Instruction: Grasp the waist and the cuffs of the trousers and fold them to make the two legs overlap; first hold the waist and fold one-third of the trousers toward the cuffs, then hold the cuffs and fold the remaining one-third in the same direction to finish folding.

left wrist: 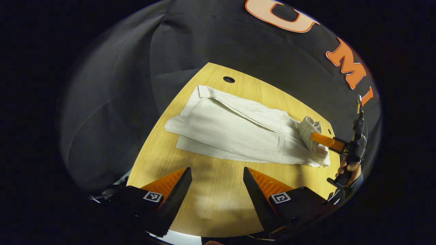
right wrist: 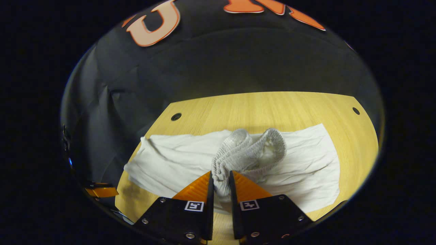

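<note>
Right hand-held gripper [right wrist: 221, 178] on waistband [right wrist: 248, 149]

Right claw [right wrist: 221, 180] apparently pinching waistband [right wrist: 248, 149]

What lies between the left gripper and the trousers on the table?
Nothing: in the left gripper view, only bare table stretches from the open left gripper to the near edge of the trousers.

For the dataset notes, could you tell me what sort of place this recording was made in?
Most likely a staged recording booth, not a home: black cloth wall behind, a bare wooden table with grommet holes, and only white trousers laid out, the right gripper pinching their waistband.
</note>
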Demonstrator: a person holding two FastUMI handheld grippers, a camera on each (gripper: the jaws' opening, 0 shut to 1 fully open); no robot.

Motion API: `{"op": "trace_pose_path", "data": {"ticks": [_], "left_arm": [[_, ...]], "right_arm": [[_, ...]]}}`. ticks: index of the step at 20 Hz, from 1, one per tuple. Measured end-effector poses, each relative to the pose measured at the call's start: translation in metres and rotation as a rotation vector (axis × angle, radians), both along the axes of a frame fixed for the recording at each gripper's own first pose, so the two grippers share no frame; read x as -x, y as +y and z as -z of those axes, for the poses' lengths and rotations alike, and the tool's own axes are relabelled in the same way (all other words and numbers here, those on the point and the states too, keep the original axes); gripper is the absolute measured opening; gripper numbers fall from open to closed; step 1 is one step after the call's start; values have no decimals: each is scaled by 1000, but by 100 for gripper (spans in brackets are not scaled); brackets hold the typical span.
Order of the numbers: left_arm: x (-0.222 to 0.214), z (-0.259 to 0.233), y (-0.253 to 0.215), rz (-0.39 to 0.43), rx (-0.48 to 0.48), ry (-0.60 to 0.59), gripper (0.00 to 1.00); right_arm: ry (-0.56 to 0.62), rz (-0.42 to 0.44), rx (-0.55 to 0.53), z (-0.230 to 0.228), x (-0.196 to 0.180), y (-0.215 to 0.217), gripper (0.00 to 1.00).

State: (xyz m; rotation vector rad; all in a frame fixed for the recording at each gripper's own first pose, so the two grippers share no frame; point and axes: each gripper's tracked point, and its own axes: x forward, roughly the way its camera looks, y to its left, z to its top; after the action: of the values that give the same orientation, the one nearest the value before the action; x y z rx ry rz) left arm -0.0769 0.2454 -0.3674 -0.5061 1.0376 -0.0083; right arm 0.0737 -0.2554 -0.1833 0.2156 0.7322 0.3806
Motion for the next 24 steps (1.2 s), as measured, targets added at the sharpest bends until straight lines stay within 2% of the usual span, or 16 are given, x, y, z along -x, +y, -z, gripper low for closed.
{"op": "trace_pose_path", "data": {"ticks": [1,2,3,4,5,7,10,11,13,15,19,24], "left_arm": [[-1,1,0,-9,23,4,99],[1,2,0,-28,49,17,99],[2,1,-2,-47,77,22,99],[2,1,-4,-70,113,28,100],[1,2,-6,-98,154,33,100],[-3,5,6,-182,250,54,100],[-9,21,1,-301,389,75,99],[-16,29,5,-365,439,76,99],[-23,43,27,-474,475,73,100],[-34,43,40,-532,518,41,100],[-60,46,54,-618,586,7,97],[-91,51,47,-621,586,-58,92]], "right_arm": [[22,-31,6,-5,-3,-6,22],[31,-61,3,-13,-6,-12,43],[29,-78,3,-17,-9,-19,57],[21,-104,-5,-26,-11,-27,58],[10,-130,-9,-22,-11,-24,64],[4,-132,8,-28,-25,-39,86],[-37,-90,34,-36,-20,-54,95],[-47,-69,51,-39,-21,-65,96],[-66,-11,71,-50,-18,-101,97],[-78,30,63,-58,-18,-122,98],[-88,124,26,-72,-21,-164,98],[-52,160,10,-64,-15,-185,99]]}}
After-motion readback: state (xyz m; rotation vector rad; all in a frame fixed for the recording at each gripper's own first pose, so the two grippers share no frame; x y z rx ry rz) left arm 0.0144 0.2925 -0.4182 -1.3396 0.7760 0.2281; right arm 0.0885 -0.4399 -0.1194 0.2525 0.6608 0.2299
